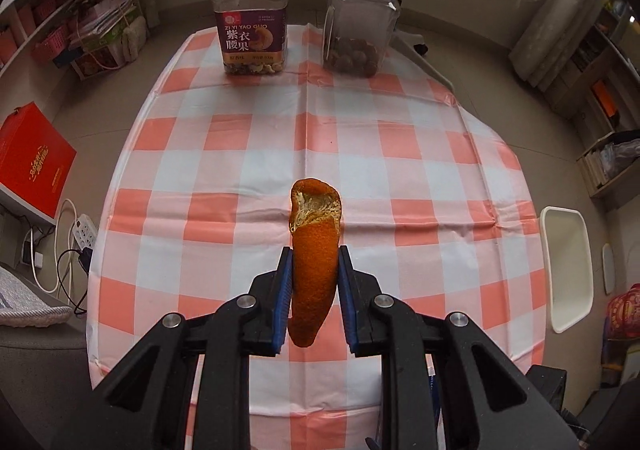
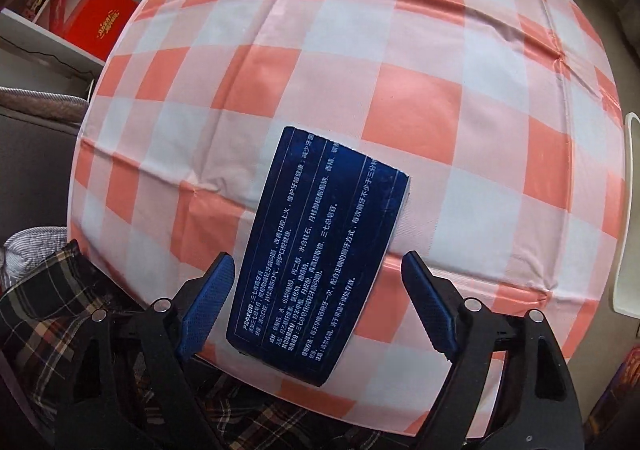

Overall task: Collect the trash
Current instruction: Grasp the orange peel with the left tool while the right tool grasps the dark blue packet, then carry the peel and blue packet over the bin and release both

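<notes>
Right gripper [image 2: 316,290] spread wide, grasping nothing, poised over the blue box [image 2: 320,254], which lies flat on the checked tablecloth [image 2: 440,89] near the table's close edge. Box sitting between the two blue pads, touching neither as far as visible; long axis running from about 7 o'clock to 1 o'clock, so slightly skewed against the finger line. Probably a small turn needed before closing across the narrow width. Left gripper [image 1: 314,278] clenched on an orange peel [image 1: 314,250], held above the cloth. At 11 o'clock far away a cashew jar [image 1: 252,17], at 1 o'clock a clear jar [image 1: 360,25]. Around: shelves, red carton [image 1: 32,157], white chair [image 1: 568,266].
</notes>
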